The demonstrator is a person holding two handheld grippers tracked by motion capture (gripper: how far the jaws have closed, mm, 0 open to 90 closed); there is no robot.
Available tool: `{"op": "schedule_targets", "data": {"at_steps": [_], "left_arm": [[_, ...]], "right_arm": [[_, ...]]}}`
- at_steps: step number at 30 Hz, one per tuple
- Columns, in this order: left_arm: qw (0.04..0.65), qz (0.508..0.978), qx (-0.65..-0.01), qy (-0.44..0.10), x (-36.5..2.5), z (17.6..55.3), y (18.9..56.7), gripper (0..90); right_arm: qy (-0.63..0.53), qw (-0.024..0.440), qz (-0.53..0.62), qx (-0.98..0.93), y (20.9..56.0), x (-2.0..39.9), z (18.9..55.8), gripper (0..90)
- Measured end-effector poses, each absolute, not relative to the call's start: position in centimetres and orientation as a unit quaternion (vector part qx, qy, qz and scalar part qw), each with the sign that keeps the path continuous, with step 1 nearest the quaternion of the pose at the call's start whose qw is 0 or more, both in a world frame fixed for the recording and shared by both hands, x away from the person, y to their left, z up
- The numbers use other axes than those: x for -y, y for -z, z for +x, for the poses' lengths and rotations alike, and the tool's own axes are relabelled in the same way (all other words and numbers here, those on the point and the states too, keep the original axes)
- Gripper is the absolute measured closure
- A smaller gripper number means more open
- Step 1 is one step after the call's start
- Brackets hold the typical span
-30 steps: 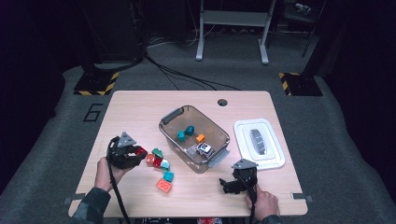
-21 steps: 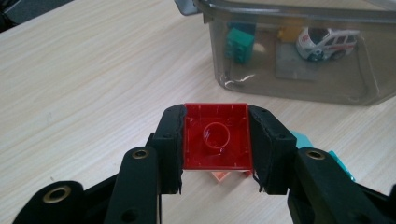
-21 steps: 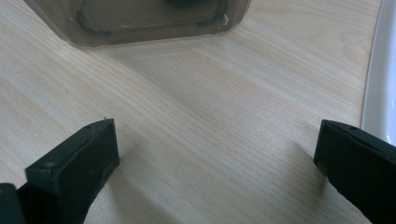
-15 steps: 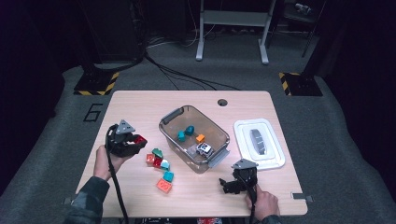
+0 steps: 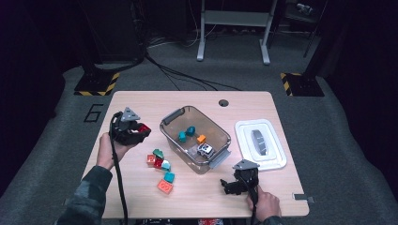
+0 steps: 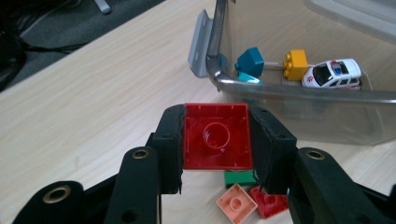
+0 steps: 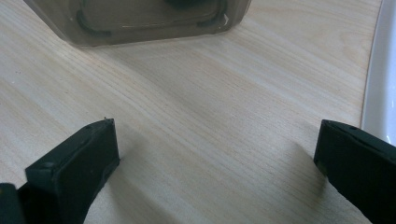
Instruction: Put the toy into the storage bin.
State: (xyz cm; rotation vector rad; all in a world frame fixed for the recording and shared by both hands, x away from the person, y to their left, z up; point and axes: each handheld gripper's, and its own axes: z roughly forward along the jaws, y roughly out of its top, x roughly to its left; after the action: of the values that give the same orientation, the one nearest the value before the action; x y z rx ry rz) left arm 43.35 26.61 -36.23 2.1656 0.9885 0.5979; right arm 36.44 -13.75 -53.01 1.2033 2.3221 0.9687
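Gripping a glossy square red brick (image 6: pixel 216 136), black fingers (image 6: pixel 169 140).

Your work surface is a light wooden table (image 5: pixel 141 101) with a round hole (image 5: pixel 223 102) near its far edge. On it stands a clear plastic bin (image 5: pixel 174 117) near the middle, and to its right lies a white lid (image 5: pixel 277 159), flat. Just left of the bin's near corner you have a loose cluster of bricks (image 5: pixel 160 162): red, green, teal, and a salmon one (image 5: pixel 164 186) nearest you.
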Motion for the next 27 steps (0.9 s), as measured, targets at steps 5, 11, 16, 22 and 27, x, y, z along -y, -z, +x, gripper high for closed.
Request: {"op": "schedule_targets", "data": {"at_steps": [5,11,16,22,27], "left_arm": [[0.334,0.834,-0.373,-0.233,-25.9,44.1,35.3,59.1],[0.333,0.837,-0.365,-0.235,-24.7,44.9,34.7,59.1],[0.334,0.839,-0.361,-0.23,-23.5,45.7,34.5,59.0],[0.333,0.844,-0.355,-0.225,-21.8,46.4,34.8,59.0],[0.329,0.851,-0.348,-0.215,-20.5,46.8,35.4,59.0]], "right_arm": [[-0.342,0.175,0.425,-0.82,53.0,13.8,36.4,0.0],[-0.342,0.176,0.425,-0.819,53.0,13.7,36.4,0.0],[-0.342,0.175,0.425,-0.82,53.0,13.8,36.4,0.0],[-0.342,0.175,0.425,-0.82,53.0,13.8,36.4,0.0],[-0.342,0.175,0.425,-0.82,53.0,13.8,36.4,0.0]]}}
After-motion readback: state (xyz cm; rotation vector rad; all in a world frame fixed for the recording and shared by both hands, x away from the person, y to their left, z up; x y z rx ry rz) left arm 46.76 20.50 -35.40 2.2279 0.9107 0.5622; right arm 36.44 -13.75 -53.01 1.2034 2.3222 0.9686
